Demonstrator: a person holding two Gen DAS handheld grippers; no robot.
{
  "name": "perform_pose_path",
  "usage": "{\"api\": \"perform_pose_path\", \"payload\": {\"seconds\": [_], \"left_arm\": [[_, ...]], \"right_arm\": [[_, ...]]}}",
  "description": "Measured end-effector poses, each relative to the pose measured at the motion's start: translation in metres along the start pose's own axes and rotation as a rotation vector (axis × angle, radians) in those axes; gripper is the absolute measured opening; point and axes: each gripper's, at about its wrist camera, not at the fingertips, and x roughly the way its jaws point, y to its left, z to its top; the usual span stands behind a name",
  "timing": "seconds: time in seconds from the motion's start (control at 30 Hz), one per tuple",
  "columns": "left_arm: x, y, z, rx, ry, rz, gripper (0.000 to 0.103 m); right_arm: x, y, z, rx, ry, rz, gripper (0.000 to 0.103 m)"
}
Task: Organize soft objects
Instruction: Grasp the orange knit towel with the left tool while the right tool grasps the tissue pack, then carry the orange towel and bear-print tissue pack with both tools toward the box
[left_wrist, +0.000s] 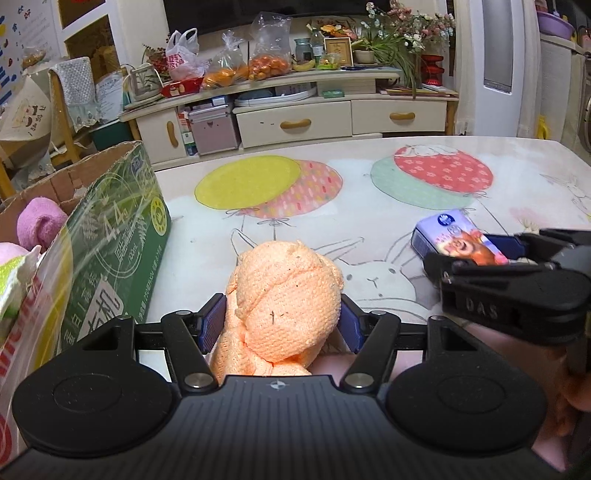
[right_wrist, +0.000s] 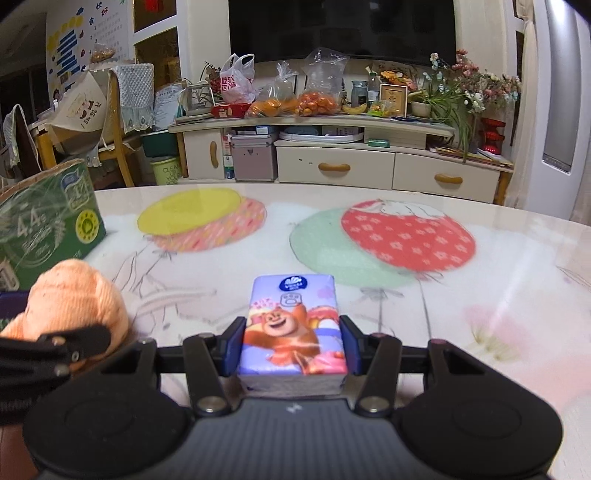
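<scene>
My left gripper (left_wrist: 280, 325) is shut on a rolled orange knit towel (left_wrist: 284, 306), held just above the table; the towel also shows at the left of the right wrist view (right_wrist: 74, 302). My right gripper (right_wrist: 291, 343) is shut on a tissue pack (right_wrist: 293, 325) printed with a cartoon bear; the pack also shows in the left wrist view (left_wrist: 458, 236), with the right gripper (left_wrist: 517, 258) around it. A green cardboard box (left_wrist: 110, 240) stands at the left, holding a pink rolled towel (left_wrist: 38, 221) and other soft items. The box also shows in the right wrist view (right_wrist: 44, 221).
The table (left_wrist: 369, 221) has a balloon-and-rabbit print cover. Beyond its far edge is a cream TV cabinet (left_wrist: 295, 118) with bags of oranges, plants and bottles. A chair (left_wrist: 74, 96) stands at the back left.
</scene>
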Motion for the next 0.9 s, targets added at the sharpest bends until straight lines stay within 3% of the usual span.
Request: {"api": "perform_pose_path", "payload": {"seconds": [0.47,0.9], "left_arm": [[-0.02,-0.003,-0.018,0.009,0.005,-0.059,0.079],[-0.058,-0.006,-0.043,0.023,0.004,-0.148,0.079]], "right_arm": [[-0.061,0.011,-0.046,-0.032,0.008,-0.047,0.052],[-0.124,0.028,-0.086,-0.059,0.069,-0.053,0.052]]}}
